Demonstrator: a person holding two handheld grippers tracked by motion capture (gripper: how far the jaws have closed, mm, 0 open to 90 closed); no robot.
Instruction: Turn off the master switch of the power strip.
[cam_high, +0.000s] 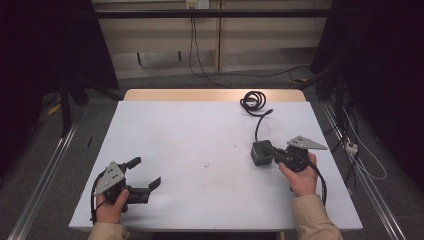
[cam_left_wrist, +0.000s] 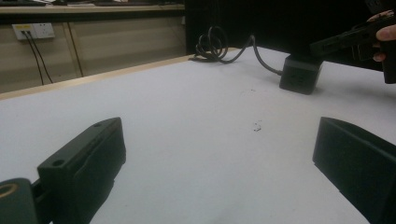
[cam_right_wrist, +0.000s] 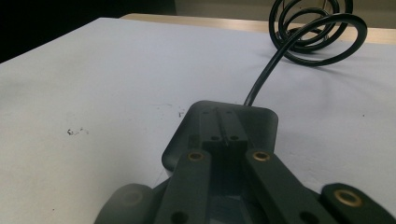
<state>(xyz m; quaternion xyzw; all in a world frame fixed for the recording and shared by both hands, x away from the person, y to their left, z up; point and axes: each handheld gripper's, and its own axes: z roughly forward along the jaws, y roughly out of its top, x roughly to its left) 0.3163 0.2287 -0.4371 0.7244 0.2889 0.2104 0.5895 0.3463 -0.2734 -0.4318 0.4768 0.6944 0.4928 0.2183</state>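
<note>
While both of the person's hands rest near the front edge of the white tabletop (cam_high: 200, 150), the left hand-held gripper (cam_high: 142, 179) sits at the near left with its jaws spread wide and nothing between them. In the left gripper view those two black jaws frame bare white surface, with a few dark specks (cam_left_wrist: 256, 126) a little farther on.

At the near right, the right hand-held gripper (cam_high: 270, 149) has its jaws pressed fully together, their tips lying over the top of a small dark power adapter (cam_high: 260, 153). It is hard to tell whether the tips pinch anything on the block or only rest on it. The adapter sits on the tabletop right of centre, well apart from the left hand-held gripper.

From the block a black cable (cam_high: 259, 125) runs away to a loose coil (cam_high: 253, 101) near the far edge.

Risks, as a judgement: if the block is lifted or dragged, the closed tips could slip off its smooth top. The trailing cable could also tug the coil along or snag, tipping the block.

No boxes, bowls or other containers stand on the tabletop, so nothing is held inside anything.
</note>
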